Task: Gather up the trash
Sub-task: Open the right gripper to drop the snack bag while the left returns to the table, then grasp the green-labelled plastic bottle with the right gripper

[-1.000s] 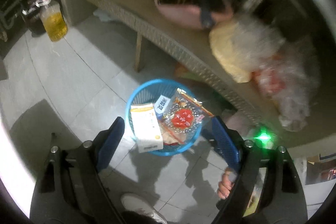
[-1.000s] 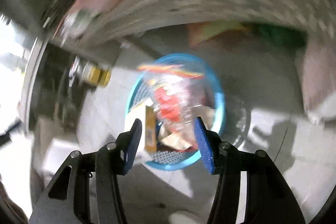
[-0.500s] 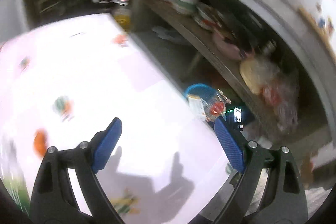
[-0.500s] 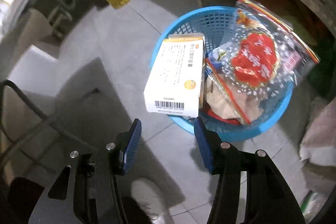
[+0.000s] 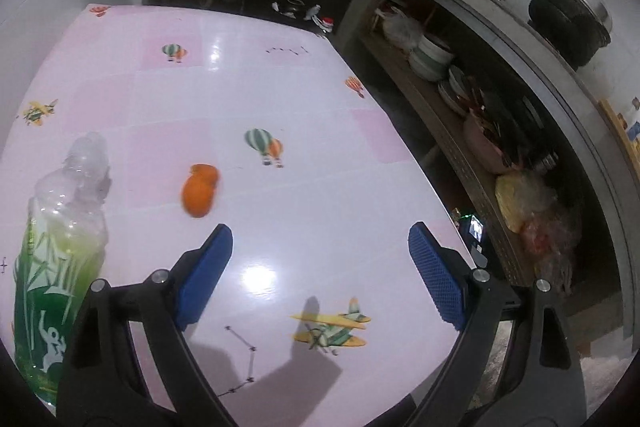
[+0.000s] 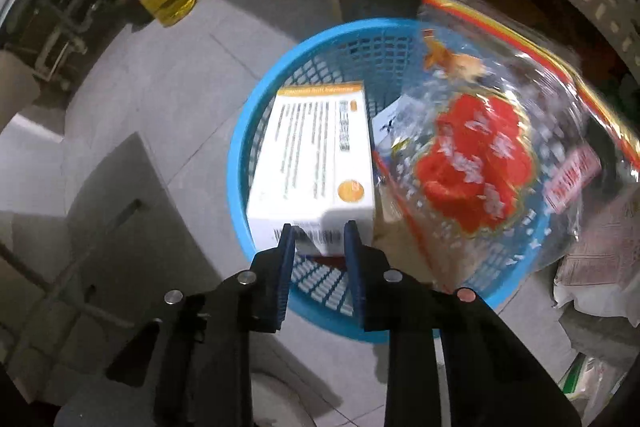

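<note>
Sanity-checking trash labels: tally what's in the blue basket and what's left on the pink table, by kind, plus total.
White carton, in blue basket: 1
Clear snack bag with red print, in basket: 1
Plastic bottle, green label, on pink table: 1
Orange piece, on table: 1
Total: 4

left over table [image 5: 320,107], right over basket [image 6: 248,131] — nothing shared

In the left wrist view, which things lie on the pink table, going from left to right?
Green-labelled plastic bottle → orange fruit → then the bare pink table up to its right edge.
</note>
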A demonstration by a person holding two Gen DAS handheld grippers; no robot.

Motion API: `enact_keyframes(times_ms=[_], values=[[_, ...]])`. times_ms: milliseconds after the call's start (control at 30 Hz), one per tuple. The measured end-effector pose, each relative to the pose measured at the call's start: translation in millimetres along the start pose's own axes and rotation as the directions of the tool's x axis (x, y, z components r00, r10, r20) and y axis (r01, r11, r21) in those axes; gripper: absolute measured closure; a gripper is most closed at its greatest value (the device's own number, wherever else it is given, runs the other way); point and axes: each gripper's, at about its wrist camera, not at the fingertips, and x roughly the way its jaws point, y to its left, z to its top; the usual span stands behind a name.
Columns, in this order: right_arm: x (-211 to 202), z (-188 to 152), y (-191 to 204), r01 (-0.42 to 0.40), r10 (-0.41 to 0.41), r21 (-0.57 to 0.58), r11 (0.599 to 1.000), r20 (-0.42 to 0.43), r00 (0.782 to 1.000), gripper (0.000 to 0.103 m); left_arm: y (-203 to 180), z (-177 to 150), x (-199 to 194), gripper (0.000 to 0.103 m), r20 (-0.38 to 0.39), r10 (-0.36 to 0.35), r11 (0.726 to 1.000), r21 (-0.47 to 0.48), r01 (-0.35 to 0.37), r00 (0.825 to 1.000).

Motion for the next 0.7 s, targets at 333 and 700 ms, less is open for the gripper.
enact_keyframes(times_ms=[333, 700], values=[[-43, -2, 1, -0.078, 0.078, -0.001, 0.997, 0.083, 0.994, 0.055, 26, -14, -43, 0.017, 0.086, 0.021, 1.000, 0.004, -0.021, 0.996], [-193, -34, 5, -0.236, 0.249, -0.080, 0.968, 0.269, 0.930, 0.053, 60, -33, -109, 0.016, 0.209, 0.056, 0.998, -0.040, -0.049, 0.976]])
